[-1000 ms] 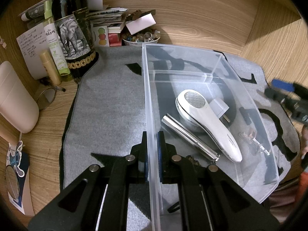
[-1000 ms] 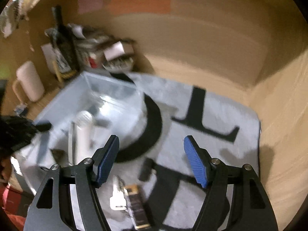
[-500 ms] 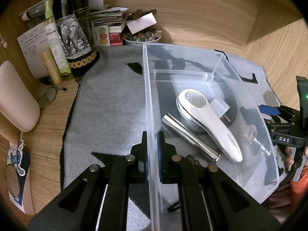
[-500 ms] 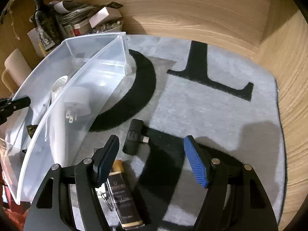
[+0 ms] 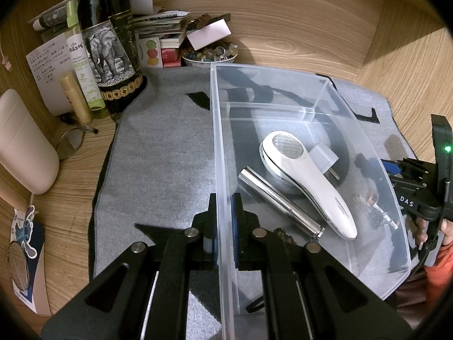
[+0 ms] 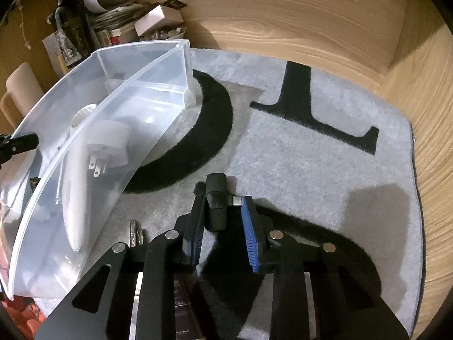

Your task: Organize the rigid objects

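Observation:
My left gripper is shut on the left wall of the clear plastic bin. In the bin lie a white handheld device, a silver tube, a white plug adapter and a small clear item. My right gripper is low over the grey mat, right of the bin. Its jaws are closing on a small black adapter: one pad meets the body, the other the metal plug. The right gripper also shows beyond the bin's right wall.
A metal key-like piece and a dark box lie on the mat by my right gripper. At the back left stand a wine bottle, a green spray bottle, a bowl of stones and papers. Wooden walls enclose the mat.
My right gripper came down over the black adapter and its jaws narrowed from wide open to touching it. The left gripper and the bin have not moved.

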